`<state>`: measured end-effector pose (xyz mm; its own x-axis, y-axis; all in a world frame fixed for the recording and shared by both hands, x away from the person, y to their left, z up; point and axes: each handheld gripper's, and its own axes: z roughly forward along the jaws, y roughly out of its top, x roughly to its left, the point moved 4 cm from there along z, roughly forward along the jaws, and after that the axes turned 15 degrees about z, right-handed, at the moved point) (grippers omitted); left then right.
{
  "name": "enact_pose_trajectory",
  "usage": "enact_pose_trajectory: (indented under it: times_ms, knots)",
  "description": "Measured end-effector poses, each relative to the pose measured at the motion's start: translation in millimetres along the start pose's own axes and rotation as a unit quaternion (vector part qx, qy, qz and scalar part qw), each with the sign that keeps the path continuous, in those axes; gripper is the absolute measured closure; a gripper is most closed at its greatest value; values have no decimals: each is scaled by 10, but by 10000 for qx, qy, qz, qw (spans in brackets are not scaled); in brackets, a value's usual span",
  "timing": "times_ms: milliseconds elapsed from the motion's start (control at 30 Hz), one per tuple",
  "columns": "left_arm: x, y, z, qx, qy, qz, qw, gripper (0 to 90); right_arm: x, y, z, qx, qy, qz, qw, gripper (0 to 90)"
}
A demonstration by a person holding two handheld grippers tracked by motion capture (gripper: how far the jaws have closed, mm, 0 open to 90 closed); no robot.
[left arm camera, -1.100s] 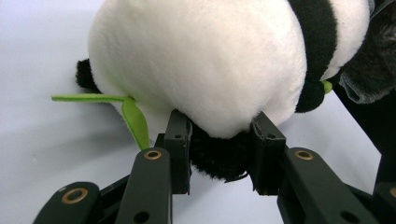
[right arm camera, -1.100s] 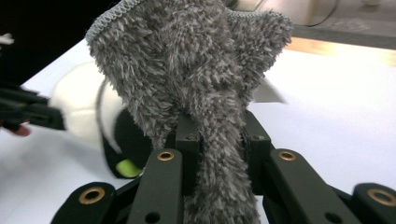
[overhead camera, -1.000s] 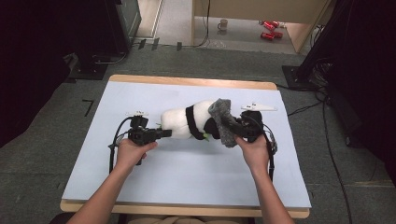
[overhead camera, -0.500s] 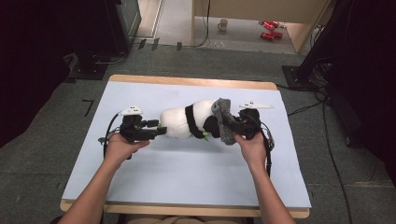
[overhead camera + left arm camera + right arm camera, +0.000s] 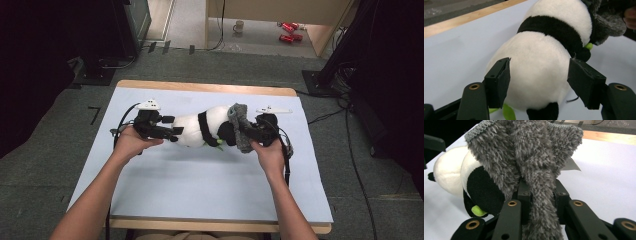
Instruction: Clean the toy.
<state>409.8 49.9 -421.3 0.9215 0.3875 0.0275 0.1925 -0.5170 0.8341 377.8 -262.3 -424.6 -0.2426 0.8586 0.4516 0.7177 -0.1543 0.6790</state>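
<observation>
Light blue rectangular table mat [image 5: 200, 190] on a wooden table; white mug [image 5: 239, 26] and red cans [image 5: 287, 32] on the floor beyond. Black-and-white plush panda [image 5: 205, 127] lies mid-mat between both hands. Fuzzy grey knit hat [image 5: 529, 157] covers its head. Left gripper [image 5: 537, 82] has just been opening, jaws wide either side of the panda's rump, not pressing. Right gripper [image 5: 540, 202] is clamped on the hat.
</observation>
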Motion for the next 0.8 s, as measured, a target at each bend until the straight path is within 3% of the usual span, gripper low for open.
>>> enact_pose_trajectory:
  times_ms: [133,367,433,633,800]
  knots:
    - [-49,37,128,237,-174,300,9991,279,3,2,1,-3,-5,1,10000,740]
    - [-76,-10,309,560,119,970,9936,227,22,2,9,-41,11,26,10000,734]
    - [-81,-28,344,593,191,1024,9928,239,23,3,8,-47,11,30,10000,734]
    - [-95,-61,379,674,393,766,9940,473,23,26,-37,-98,-15,19,9999,732]
    - [-191,8,346,926,457,233,9944,644,76,83,-144,-231,35,7,9997,732]
